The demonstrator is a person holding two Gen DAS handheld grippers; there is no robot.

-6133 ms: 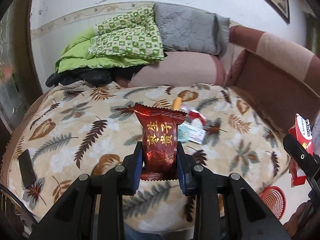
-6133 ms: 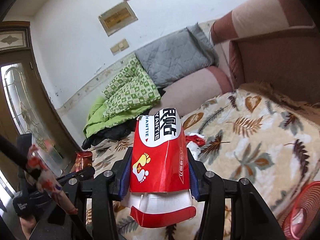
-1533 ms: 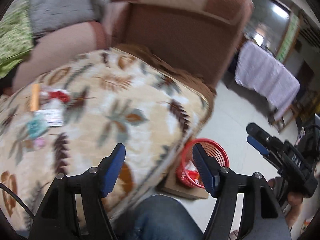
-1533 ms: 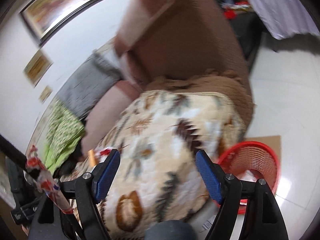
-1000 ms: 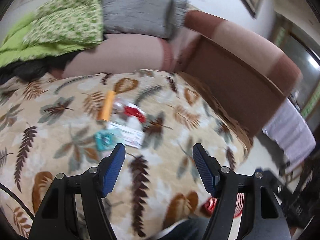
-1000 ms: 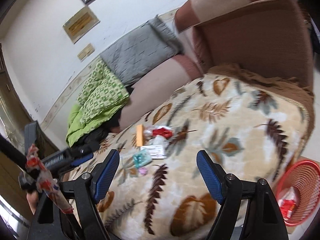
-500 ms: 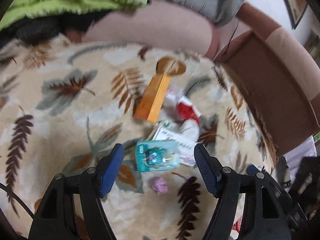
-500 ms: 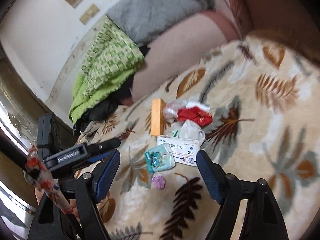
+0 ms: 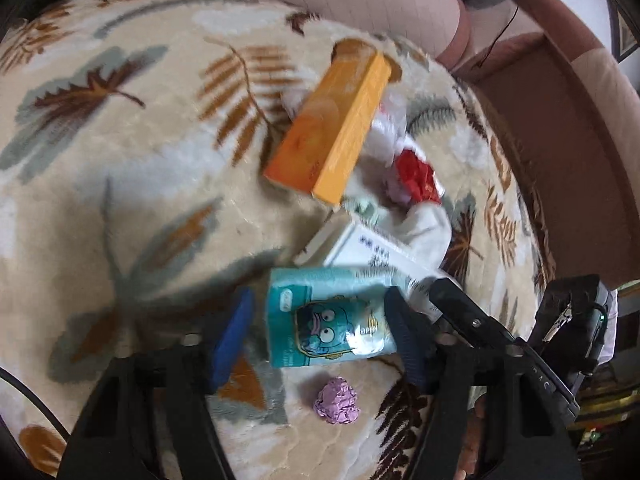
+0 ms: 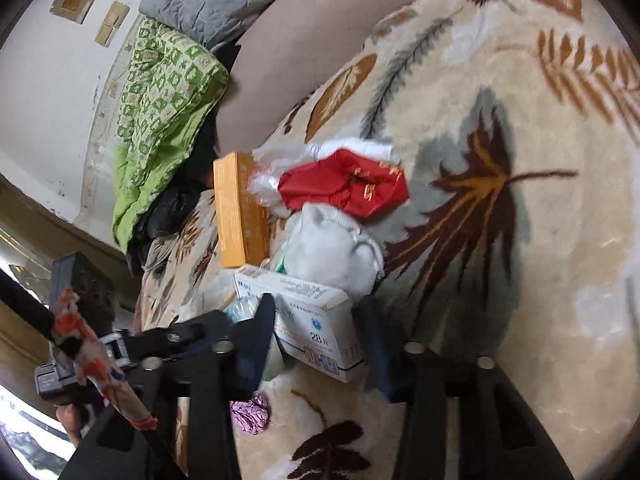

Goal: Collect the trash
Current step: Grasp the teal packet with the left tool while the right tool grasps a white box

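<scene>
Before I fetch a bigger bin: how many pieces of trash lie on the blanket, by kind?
Boxes: 2, orange box, white box
Wrappers: 2, teal packet, red wrapper
Crumpled wads: 2, white wad, purple ball
Clear plastic: 1
Total: 7

The white box point(image 10: 316, 330) shows "28" printed on its end face; its other print, and the gold characters on the red wrapper point(image 10: 348, 188), blur beyond reading.
</scene>
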